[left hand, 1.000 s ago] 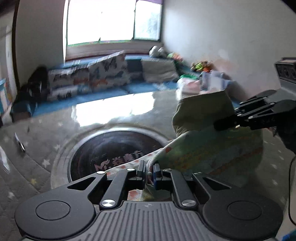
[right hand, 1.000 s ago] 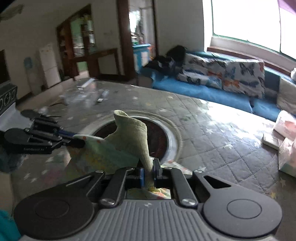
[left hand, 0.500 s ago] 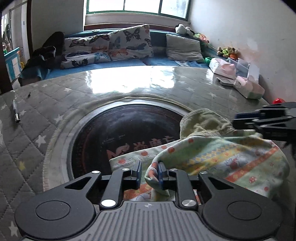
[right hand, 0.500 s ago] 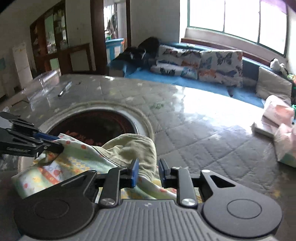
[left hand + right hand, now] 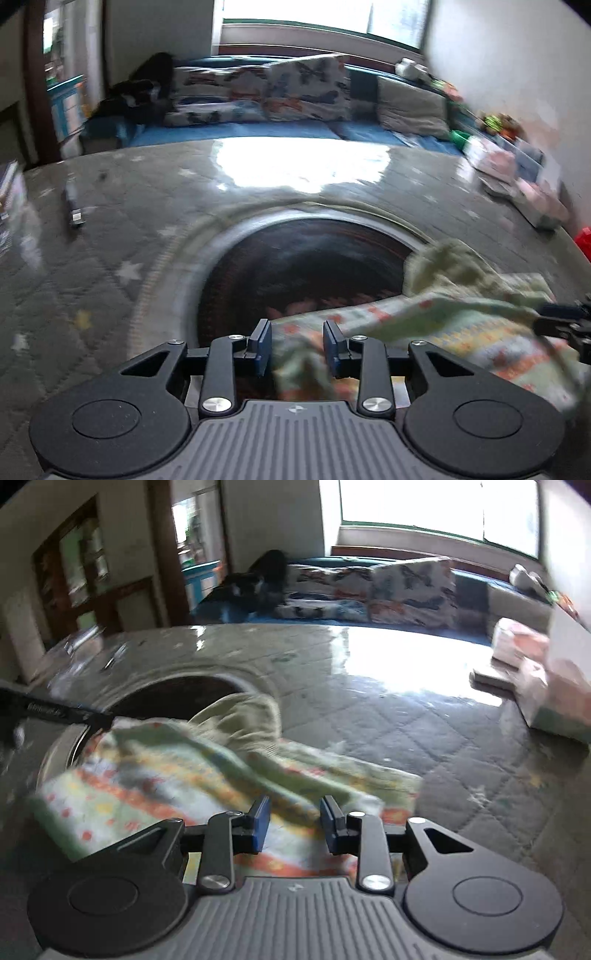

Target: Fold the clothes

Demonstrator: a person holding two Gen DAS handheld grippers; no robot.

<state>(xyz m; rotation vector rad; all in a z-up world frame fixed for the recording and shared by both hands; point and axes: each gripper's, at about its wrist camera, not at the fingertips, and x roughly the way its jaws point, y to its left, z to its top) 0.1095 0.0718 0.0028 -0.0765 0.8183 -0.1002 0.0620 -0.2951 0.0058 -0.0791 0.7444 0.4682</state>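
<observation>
A small patterned garment [image 5: 155,775] with orange, yellow and green print and an olive-green ribbed part [image 5: 243,720] lies folded on the grey quilted table, partly over the dark round inset [image 5: 303,258]. My left gripper [image 5: 297,345] is open, with the garment's edge [image 5: 303,369] loose between its blue pads. My right gripper [image 5: 293,821] is open just above the garment's near edge. The right gripper shows at the right edge of the left wrist view [image 5: 565,325], and the left gripper at the left edge of the right wrist view [image 5: 48,712].
The table [image 5: 110,258] has a star-quilted cover. A small dark object [image 5: 74,206] lies at far left. Boxes and tissue packs [image 5: 535,672] stand at the right side by the wall. A blue bench with cushions [image 5: 295,96] runs behind the table.
Both grippers lowered the garment onto the table and opened their jaws wider, letting it go. Both views are blurred by motion now.
</observation>
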